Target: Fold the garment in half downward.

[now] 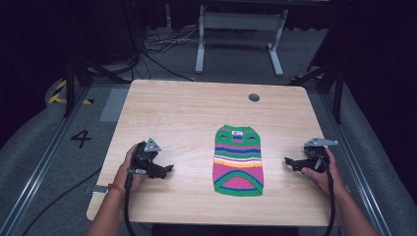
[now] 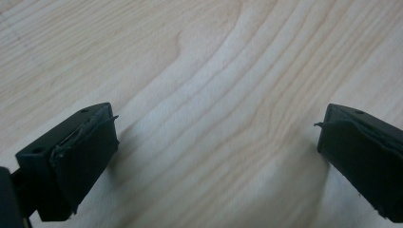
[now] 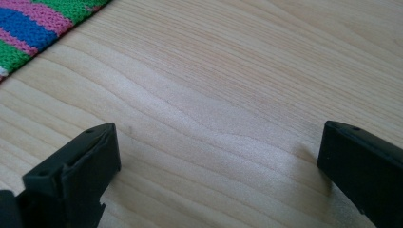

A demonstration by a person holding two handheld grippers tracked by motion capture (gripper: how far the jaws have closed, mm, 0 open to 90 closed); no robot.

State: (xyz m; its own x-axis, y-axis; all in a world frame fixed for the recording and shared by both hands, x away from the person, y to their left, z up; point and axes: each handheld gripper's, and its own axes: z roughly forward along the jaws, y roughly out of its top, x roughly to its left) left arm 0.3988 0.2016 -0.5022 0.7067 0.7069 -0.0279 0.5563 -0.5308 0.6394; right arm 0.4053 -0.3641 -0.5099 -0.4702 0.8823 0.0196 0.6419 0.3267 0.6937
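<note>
High view shows my left gripper [image 1: 169, 168] and right gripper [image 1: 287, 161] resting on the desk [image 1: 187, 108], jaws wide and holding nothing. Between them lies the little striped sweater [image 1: 238, 161], flat. I think I'm just starting. Next I must reach in and pinch its edges. No boxes or bowls here.

Counter [image 1: 172, 105]: light wood, rounded corners, grain running lengthwise. Round grey grommet hole [image 1: 253, 97] near the far edge, right of centre. Grey carpeted floor [image 1: 39, 132] surrounds the counter. Past the far edge: white metal frame [image 1: 240, 34] on two feet, and a tangle of dark cables [image 1: 157, 46] beside it. Beyond the left edge: a "4" marked on the floor [image 1: 81, 138]; yellow-black hazard tape [image 1: 59, 93] near the far left corner.
</note>
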